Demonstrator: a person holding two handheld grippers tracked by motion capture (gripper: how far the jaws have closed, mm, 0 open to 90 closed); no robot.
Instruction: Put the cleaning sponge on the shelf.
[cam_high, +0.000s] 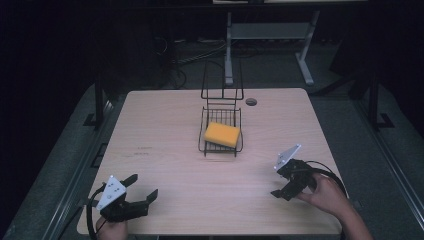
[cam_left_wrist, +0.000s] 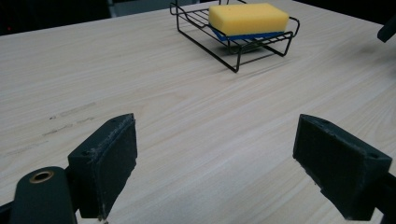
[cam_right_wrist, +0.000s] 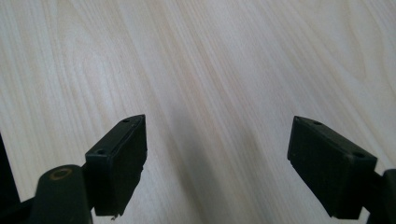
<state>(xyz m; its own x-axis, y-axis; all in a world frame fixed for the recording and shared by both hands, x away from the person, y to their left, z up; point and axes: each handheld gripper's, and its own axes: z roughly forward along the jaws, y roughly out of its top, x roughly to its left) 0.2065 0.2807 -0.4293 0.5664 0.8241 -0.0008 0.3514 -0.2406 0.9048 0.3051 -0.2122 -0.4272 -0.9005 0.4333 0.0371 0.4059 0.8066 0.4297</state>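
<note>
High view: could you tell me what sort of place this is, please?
Probably a lab or workshop: a bare wooden table on dark flooring, floor cables, and a metal stand behind it.

A lab-style recording bench in a dark room

Here's a bare pale wood-grain table (cam_high: 165, 150) standing alone on grey flooring, with black cables (cam_high: 192, 55) snaking across the floor behind it and the metal legs of a grey frame (cam_high: 229, 50) rising at the back. Surroundings sit in deep shadow, no home furnishings anywhere. On the tabletop just a staged wire rack (cam_high: 221, 131) with a yellow sponge (cam_high: 222, 134), and a person's hand wields an instrumented gripper (cam_high: 291, 181) trailing cable: a test setup, plainly.
</note>
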